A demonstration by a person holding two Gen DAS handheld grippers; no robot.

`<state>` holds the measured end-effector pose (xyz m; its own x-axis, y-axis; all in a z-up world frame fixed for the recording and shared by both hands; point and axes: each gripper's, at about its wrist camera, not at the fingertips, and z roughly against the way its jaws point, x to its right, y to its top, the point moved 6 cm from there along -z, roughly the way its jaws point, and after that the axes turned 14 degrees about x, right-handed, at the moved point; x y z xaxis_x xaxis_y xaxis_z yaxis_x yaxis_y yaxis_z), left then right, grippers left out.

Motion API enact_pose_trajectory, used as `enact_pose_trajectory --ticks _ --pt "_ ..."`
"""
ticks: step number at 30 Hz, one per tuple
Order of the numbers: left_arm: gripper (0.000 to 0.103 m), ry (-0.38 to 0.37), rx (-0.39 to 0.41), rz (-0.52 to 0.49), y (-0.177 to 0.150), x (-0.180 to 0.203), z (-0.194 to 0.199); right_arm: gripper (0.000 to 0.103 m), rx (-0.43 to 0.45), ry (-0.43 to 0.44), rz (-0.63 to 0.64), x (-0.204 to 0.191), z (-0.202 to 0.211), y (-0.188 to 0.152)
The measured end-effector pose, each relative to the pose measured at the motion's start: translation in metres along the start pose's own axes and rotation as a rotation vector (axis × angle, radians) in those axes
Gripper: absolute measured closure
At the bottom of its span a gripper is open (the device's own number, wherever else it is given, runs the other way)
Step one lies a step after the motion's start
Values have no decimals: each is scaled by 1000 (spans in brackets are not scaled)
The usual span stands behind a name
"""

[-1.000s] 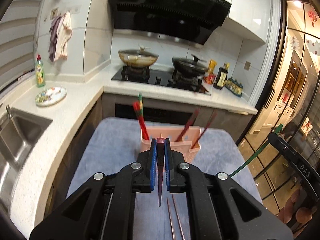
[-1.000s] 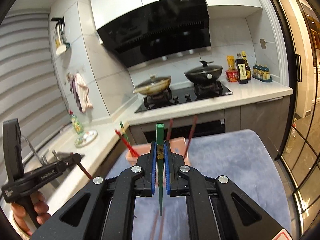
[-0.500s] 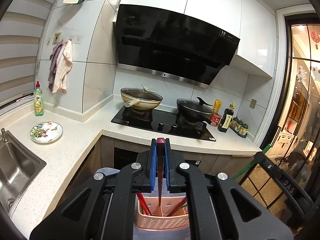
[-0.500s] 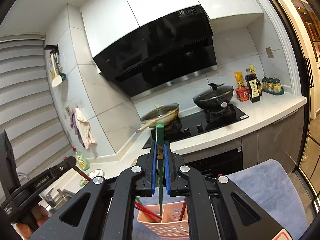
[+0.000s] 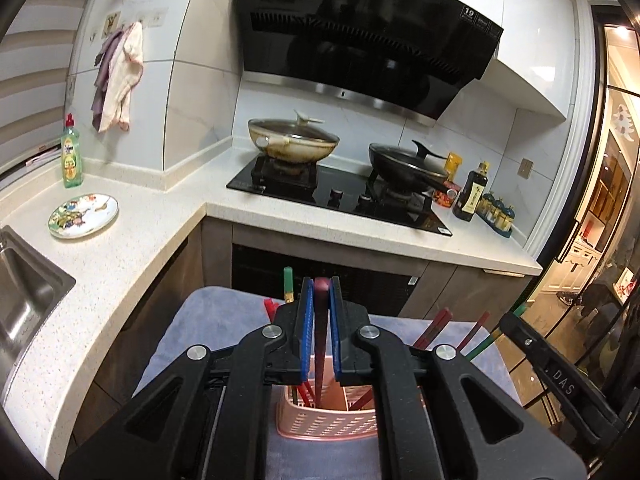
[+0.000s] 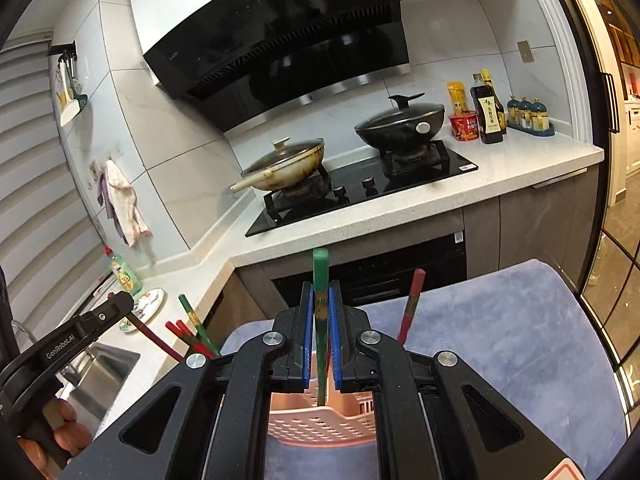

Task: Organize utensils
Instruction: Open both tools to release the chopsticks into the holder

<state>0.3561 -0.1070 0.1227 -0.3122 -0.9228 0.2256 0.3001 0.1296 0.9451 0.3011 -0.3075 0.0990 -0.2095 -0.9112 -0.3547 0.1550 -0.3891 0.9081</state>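
A pink perforated utensil basket (image 5: 326,420) stands on a blue-grey mat (image 5: 208,332); it also shows in the right wrist view (image 6: 320,424). My left gripper (image 5: 320,304) is shut on a dark red chopstick (image 5: 319,360) whose tip reaches down into the basket. My right gripper (image 6: 320,308) is shut on a green chopstick (image 6: 320,320) that also points down into the basket. Several red and green chopsticks (image 6: 192,328) stand tilted in the basket. The left gripper also shows at the left of the right wrist view (image 6: 120,312).
A white L-shaped counter (image 5: 132,236) runs behind the mat with a sink (image 5: 20,300), a patterned plate (image 5: 83,216) and a green soap bottle (image 5: 71,156). A hob holds a lidded wok (image 5: 292,144) and a black pan (image 5: 408,164). Sauce bottles (image 5: 474,192) stand right.
Both grippers have come down over the basket, so each held chopstick now reaches into it. The basket sits nearer and lower under the jaws.
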Motion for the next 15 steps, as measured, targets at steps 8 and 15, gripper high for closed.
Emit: enact_pose_trajectory --ticks 8,15 --pt "51 28 16 -7 -2 -3 18 72 51 2 11 -1 30 14" --pt "42 42 17 -56 -4 -1 52 63 51 51 64 -12 82 11"
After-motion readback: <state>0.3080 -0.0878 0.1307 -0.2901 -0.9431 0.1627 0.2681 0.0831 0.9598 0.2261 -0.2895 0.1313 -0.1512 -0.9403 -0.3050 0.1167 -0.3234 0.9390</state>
